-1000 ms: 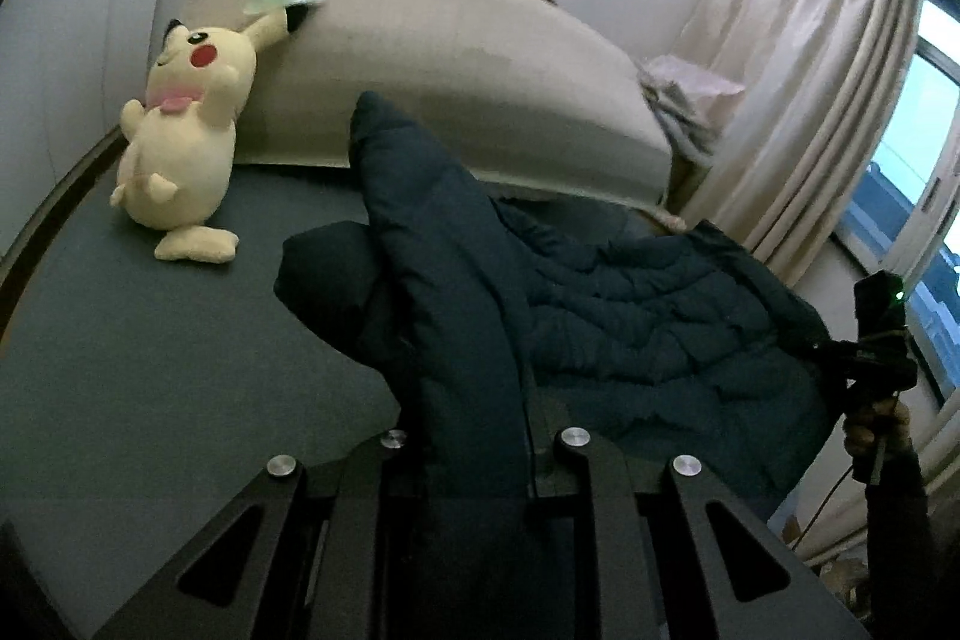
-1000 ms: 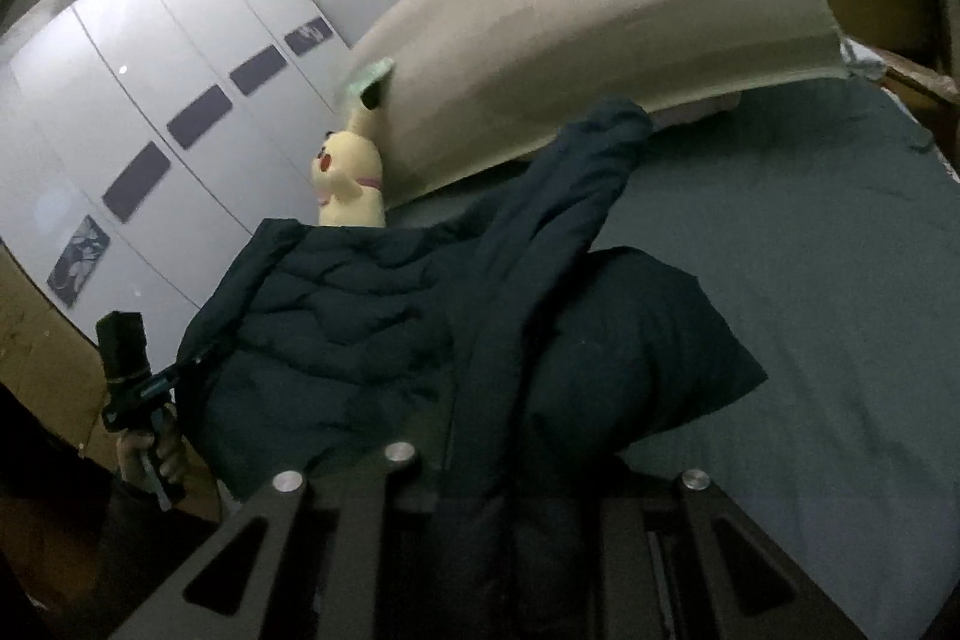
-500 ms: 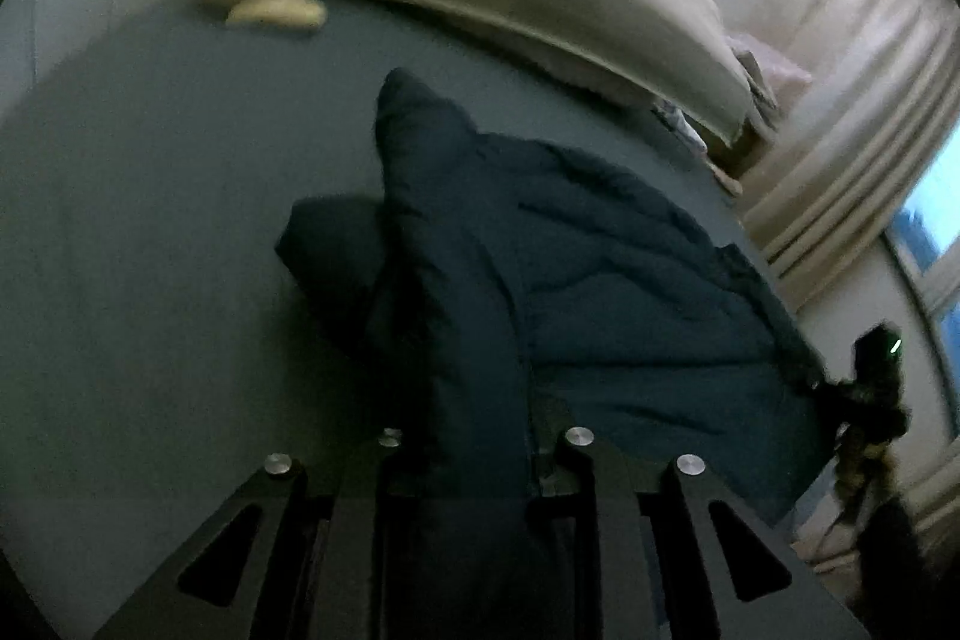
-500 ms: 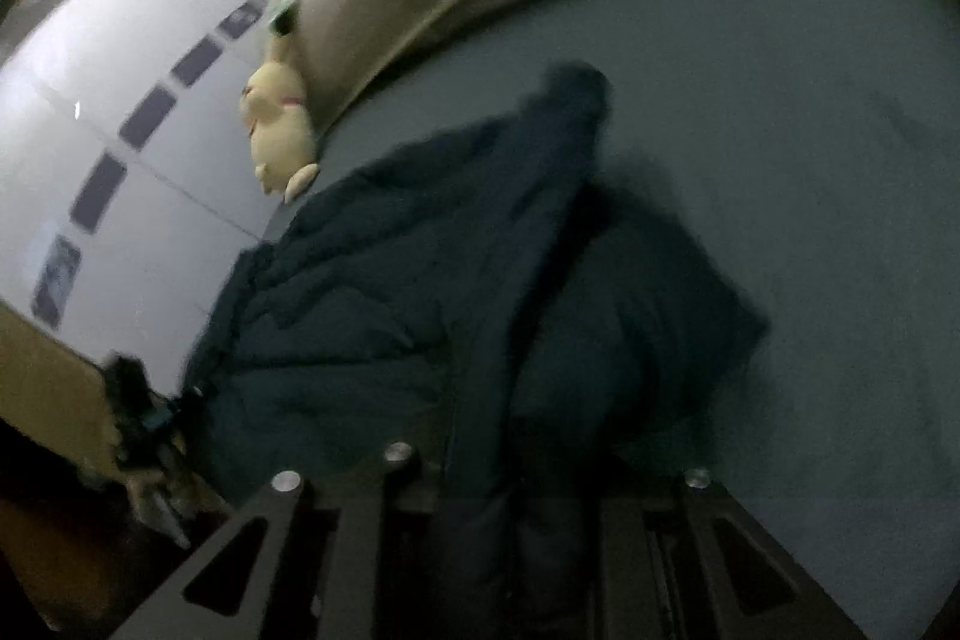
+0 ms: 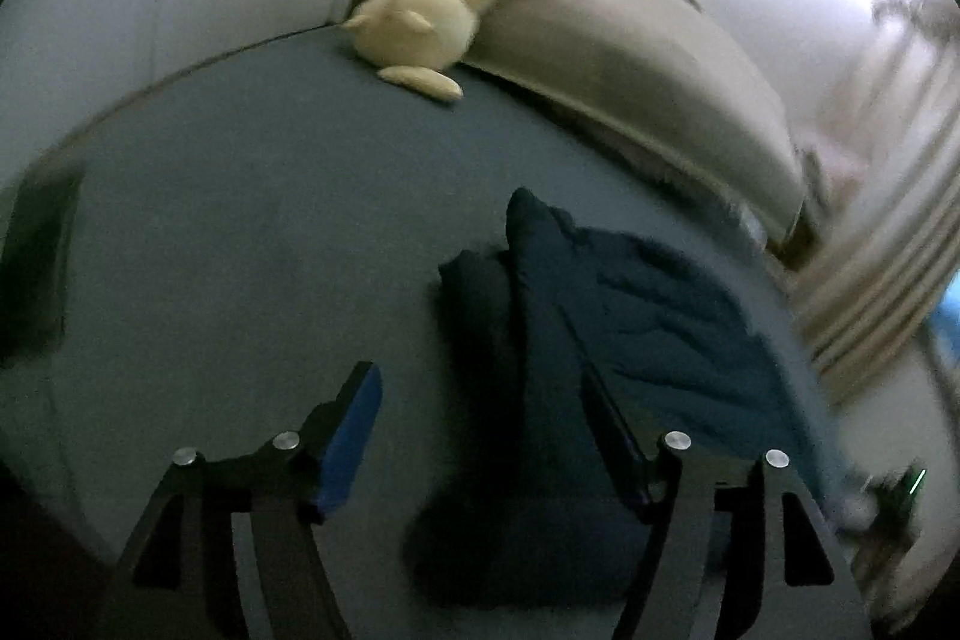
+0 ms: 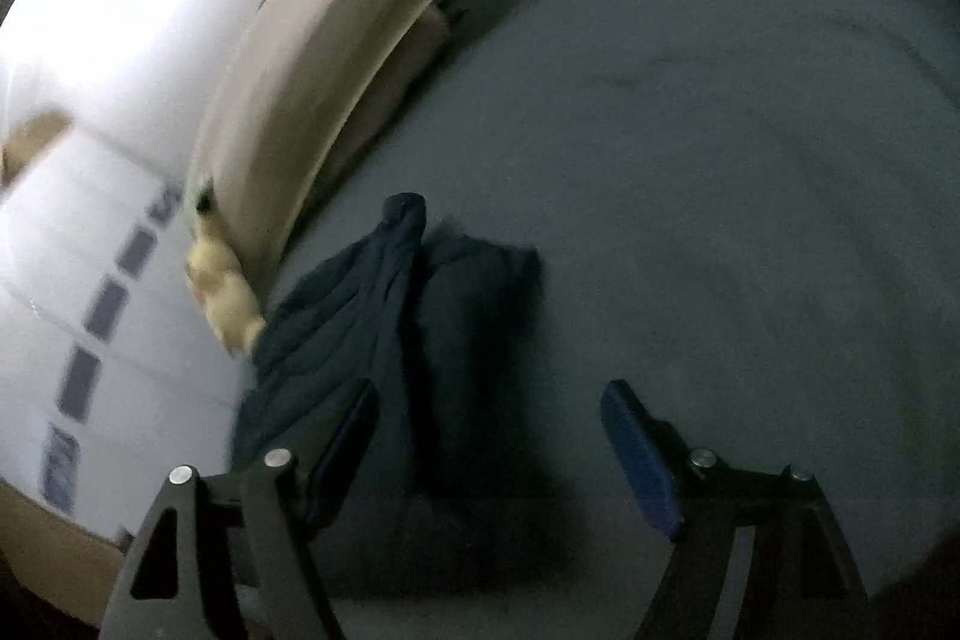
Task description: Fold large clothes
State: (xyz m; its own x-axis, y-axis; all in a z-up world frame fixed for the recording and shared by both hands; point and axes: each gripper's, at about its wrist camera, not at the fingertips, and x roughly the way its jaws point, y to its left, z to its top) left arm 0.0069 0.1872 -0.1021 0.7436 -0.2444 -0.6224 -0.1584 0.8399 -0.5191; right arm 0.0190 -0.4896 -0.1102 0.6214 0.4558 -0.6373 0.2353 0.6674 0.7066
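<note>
The jacket [image 5: 630, 340] lies on the bed [image 5: 240, 220], well short of the plush [image 5: 420, 22] at the headboard. Both grippers are letting go: the left gripper [image 5: 480, 436] and right gripper [image 6: 489, 436] have fingers spreading, cloth between them but unpressed. The risk, I'd say: the puffy fold springs back open, or a pad snags the fabric and drags it askew.

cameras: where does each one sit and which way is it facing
Left wrist: on the left gripper, aimed down across the bed at the jacket and plush; its opening jaws show.
Right wrist: on the right gripper, facing the jacket, headboard and wardrobe; its opening jaws show.
Shared: jacket, bed, plush, headboard.
</note>
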